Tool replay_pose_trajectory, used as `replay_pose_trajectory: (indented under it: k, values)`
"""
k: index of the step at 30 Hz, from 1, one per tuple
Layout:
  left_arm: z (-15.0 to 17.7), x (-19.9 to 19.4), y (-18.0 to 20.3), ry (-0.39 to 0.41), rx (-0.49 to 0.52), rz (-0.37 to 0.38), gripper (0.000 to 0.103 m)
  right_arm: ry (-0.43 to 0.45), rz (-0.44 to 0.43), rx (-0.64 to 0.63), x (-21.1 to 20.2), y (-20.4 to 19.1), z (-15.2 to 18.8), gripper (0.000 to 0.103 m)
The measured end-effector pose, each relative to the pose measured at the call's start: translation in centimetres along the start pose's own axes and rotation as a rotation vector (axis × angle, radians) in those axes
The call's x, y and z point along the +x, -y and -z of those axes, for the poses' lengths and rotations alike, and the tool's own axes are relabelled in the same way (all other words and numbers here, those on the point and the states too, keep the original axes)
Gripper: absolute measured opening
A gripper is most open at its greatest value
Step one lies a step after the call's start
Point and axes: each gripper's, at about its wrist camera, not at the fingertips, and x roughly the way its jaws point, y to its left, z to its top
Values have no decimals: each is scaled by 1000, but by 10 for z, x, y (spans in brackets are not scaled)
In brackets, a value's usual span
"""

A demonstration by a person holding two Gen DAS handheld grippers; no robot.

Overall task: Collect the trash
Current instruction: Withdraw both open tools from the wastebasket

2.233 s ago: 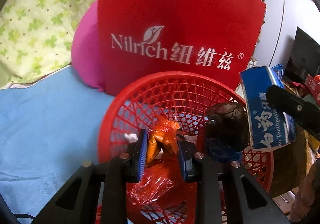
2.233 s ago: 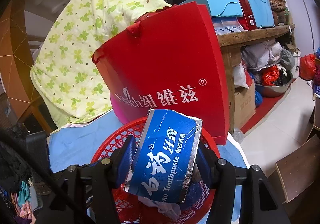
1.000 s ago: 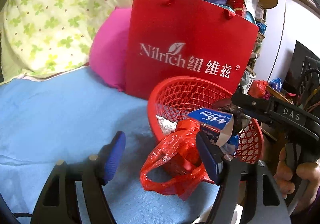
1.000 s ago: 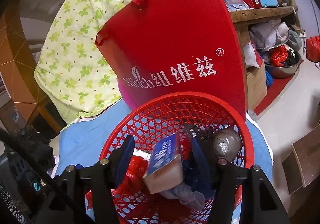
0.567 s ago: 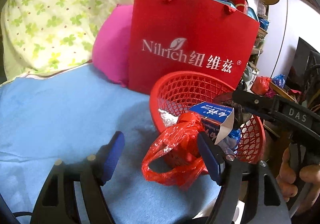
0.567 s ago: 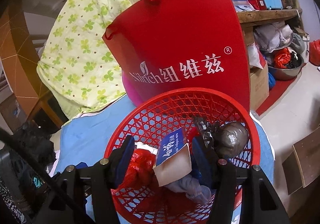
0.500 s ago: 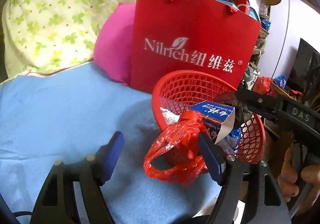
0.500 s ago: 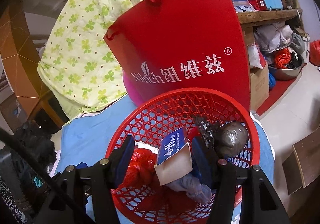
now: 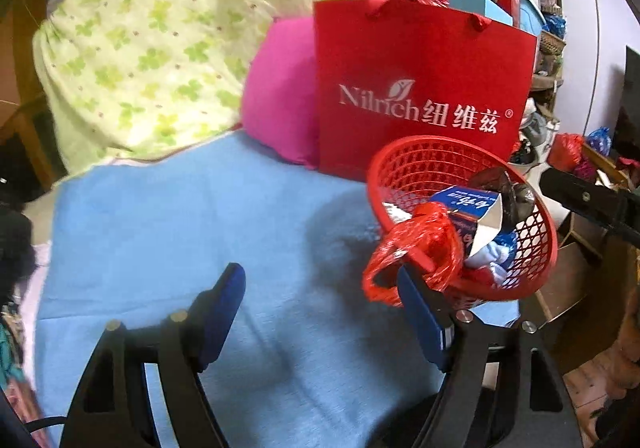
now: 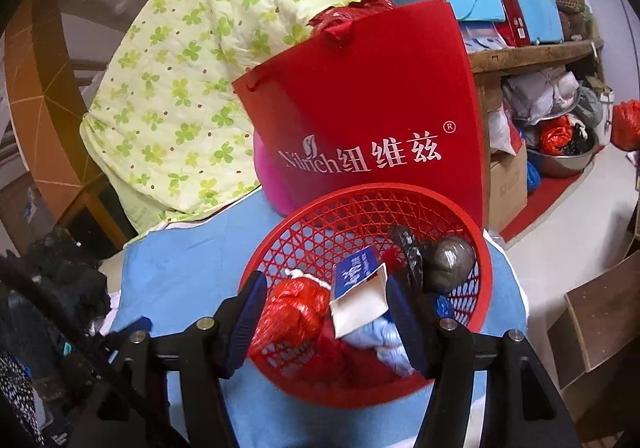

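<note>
Since the red basket [image 10: 362,207] already holds a red plastic bag [image 10: 294,312], a blue toothpaste box [image 10: 358,290], a dark crumpled bag [image 10: 448,262] and some pale blue wadding [image 10: 380,336], the collecting looks, by my judgement, largely done; the red plastic bag droops partly over the near rim in the left wrist view, so it is in but not tidily so; the toothpaste box stands on end among the rest. The blue cloth [image 9: 208,232] that covers the surface beside the basket shows no loose scrap in either view, though the far side behind the red paper bag [image 9: 420,95] is hidden.

The left hand-held gripper [image 9: 320,304] has its jaws spread wide, having just been opening, and nothing lies between them; its right finger stands just before the draped bag without pressing on it. The right hand-held gripper [image 10: 326,322] is also parted, its jaws having just eased apart, and it holds nothing; the basket's contents merely show through the gap between the fingers, below and beyond them.

What is left, I would guess, is little: perhaps tucking the hanging bag inside, or checking for trash out of view.
</note>
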Motion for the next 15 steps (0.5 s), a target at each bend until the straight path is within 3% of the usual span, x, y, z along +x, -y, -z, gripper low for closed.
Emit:
replay_pose_trajectory:
  k: [10,15]
  values:
    - [2,-60,-12,85,4,-60,82,60,89,-178,-48,-47,21,66]
    - [5,-86,-18,116,-8,-98,83,105,110,-207,-72,-60,22,68]
